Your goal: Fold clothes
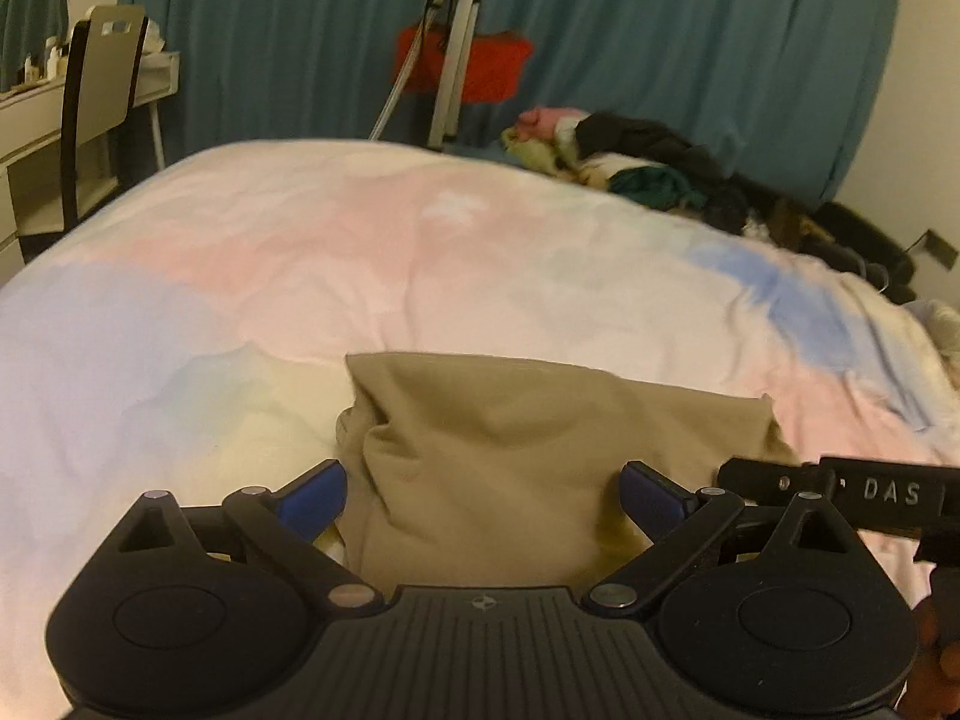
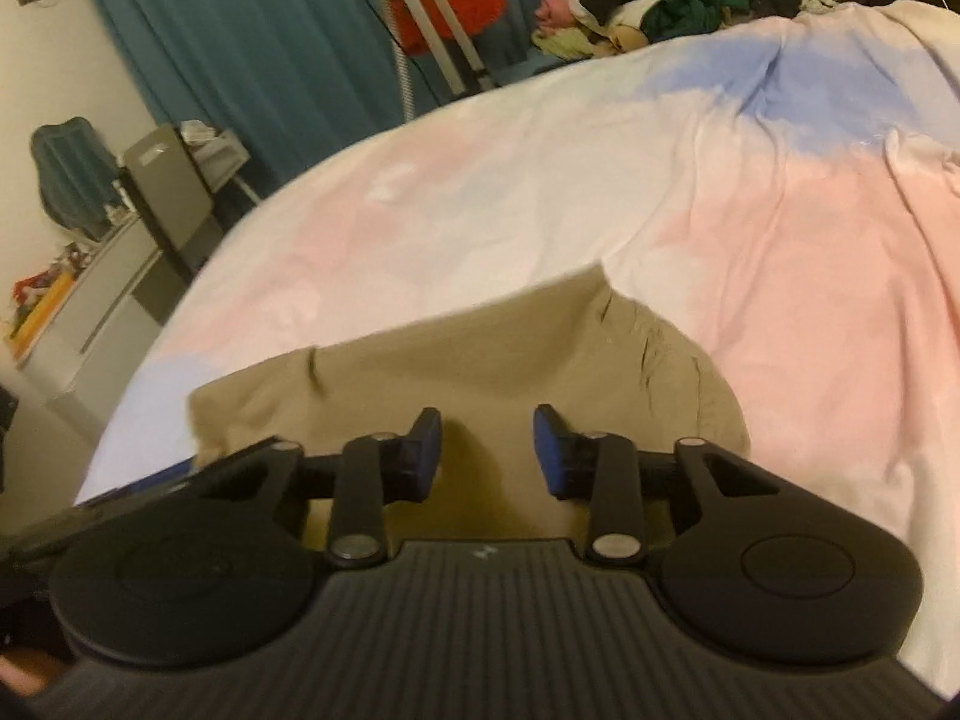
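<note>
A tan folded garment lies on the pastel bedspread near the bed's front edge. My left gripper is wide open over its near edge, the blue pads apart on either side of the cloth. In the right wrist view the same garment lies under my right gripper, which is open with a narrower gap and holds nothing. Part of the right gripper shows at the right of the left wrist view.
A heap of unfolded clothes sits at the bed's far right corner. A tripod and a red item stand before the teal curtain. A chair and a white desk are at the left.
</note>
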Available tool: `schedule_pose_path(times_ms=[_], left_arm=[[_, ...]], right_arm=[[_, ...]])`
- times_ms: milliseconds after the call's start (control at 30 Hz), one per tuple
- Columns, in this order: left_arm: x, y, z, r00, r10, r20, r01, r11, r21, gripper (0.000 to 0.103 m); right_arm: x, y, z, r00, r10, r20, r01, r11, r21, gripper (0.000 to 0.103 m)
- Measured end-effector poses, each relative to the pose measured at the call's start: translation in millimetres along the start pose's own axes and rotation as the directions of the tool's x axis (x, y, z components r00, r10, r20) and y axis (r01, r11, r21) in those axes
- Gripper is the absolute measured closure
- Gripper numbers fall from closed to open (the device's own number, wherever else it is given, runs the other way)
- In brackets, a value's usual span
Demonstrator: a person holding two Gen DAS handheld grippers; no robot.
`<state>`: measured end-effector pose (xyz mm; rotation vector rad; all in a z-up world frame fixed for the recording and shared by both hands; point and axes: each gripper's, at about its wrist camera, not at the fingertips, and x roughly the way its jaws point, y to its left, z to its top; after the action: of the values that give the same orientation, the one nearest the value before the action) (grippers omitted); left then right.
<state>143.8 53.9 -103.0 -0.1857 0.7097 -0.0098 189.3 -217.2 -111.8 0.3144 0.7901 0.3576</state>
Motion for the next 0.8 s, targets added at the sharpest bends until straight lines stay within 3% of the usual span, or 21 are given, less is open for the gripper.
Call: schedule_pose_path(times_ms=[167, 267, 433, 600, 800], left_arm=[[9.7, 0.4, 1.5, 1.0, 0.008, -0.014, -0.008, 1.0, -0.002, 0.005], [8.2, 0.3, 1.1, 1.0, 0.011, -0.006, -0.011, 1.0, 0.003, 0.005], [-14.9, -6.9, -4.1, 0.999, 0.029, 0.039, -0.03, 0.999, 0.038, 0.005], [-56.0, -10.4, -16.4, 0.998, 0.019, 0.064, -0.022, 0.999, 0.041, 0.005], [-83.7, -9.5, -36.9, 0.999, 0.025, 0.034, -0.027, 0.998, 0.053, 0.005]], right_arm=[[27.4, 2.1, 0.7, 0.999, -0.033, -0.01, 0.032, 0.999, -0.02, 0.066], [21.3, 1.5, 0.8, 0.999, -0.033, 0.0, 0.033, 0.999, -0.009, 0.068], [-8.7, 5.8, 0.7, 0.994, -0.088, 0.06, 0.09, 0.995, -0.035, 0.066], [-51.8, 7.3, -16.0, 0.993, -0.068, 0.097, 0.071, 0.997, -0.032, 0.065], [-95.7, 8.0, -39.0, 0.992, -0.04, 0.12, 0.044, 0.999, -0.026, 0.065]])
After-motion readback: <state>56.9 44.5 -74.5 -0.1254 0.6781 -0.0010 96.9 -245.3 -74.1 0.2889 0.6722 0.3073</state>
